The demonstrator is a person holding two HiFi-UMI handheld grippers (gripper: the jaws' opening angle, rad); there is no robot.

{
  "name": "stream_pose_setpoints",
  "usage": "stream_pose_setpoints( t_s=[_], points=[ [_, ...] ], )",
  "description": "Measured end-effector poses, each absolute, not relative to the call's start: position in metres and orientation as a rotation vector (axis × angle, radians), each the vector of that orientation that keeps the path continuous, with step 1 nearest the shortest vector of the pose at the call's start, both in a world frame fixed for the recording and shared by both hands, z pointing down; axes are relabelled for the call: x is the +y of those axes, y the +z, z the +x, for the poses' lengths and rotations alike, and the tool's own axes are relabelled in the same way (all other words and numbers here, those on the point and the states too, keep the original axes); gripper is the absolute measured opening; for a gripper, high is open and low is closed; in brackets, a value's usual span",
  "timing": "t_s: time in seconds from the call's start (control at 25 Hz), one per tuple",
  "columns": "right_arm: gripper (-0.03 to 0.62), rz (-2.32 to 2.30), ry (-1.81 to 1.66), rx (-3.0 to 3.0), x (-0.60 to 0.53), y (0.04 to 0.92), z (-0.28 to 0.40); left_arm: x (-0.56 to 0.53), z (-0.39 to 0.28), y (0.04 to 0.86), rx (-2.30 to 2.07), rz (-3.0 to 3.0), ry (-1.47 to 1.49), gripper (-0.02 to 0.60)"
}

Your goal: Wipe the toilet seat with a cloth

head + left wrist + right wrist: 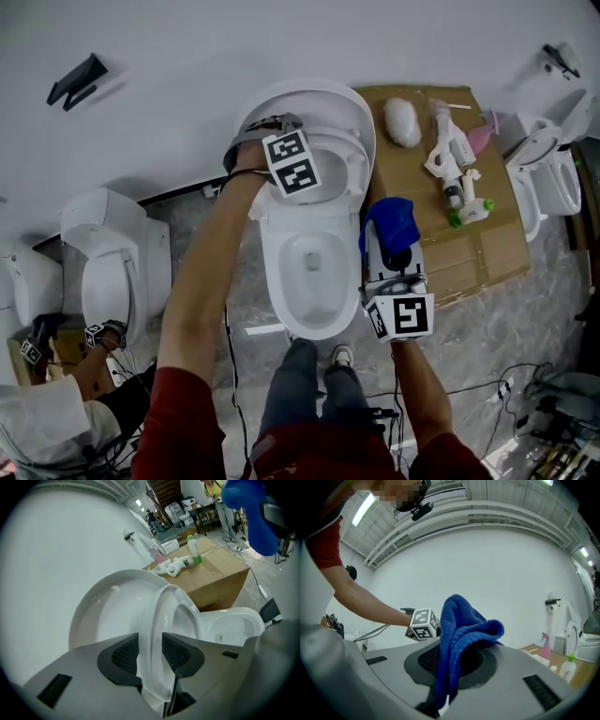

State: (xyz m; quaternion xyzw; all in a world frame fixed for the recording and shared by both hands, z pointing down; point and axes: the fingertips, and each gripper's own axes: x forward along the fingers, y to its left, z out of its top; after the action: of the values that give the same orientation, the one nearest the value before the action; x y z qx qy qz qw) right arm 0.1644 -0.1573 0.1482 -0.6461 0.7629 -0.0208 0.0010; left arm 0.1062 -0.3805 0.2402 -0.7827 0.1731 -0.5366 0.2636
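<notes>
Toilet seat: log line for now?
left gripper: open, raised toilet seat between jaws | right gripper: shut on blue cloth | cloth off seat

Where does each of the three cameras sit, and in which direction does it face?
Head view: on the person's head, looking steeply down on the toilet bowl; both forearms and legs show.
Left gripper view: on the left claw, looking along its open jaws, which straddle the raised toilet seat; nothing of the person's body shows.
Right gripper view: on the right claw, looking level at the white wall, jaws shut on the blue cloth; the person's left forearm shows.
Shared: all three show the blue cloth.
</notes>
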Motion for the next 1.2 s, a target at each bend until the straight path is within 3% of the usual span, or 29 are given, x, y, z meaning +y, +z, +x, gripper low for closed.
stream_pose_setpoints(
  t_s=[0.52,1.2],
  points=[
    [0.052,-1.992,-0.042,2.401,-0.145,0.13,0.154,-0.314,0.091,0.221,0.436,-2.11,-1.385,0.083],
    [0.052,-1.921,-0.01,2.443,-0.099,0.119,0.145,-0.1,0.054,0.265,0.122,-2.212,-1.483,0.103]
  ],
)
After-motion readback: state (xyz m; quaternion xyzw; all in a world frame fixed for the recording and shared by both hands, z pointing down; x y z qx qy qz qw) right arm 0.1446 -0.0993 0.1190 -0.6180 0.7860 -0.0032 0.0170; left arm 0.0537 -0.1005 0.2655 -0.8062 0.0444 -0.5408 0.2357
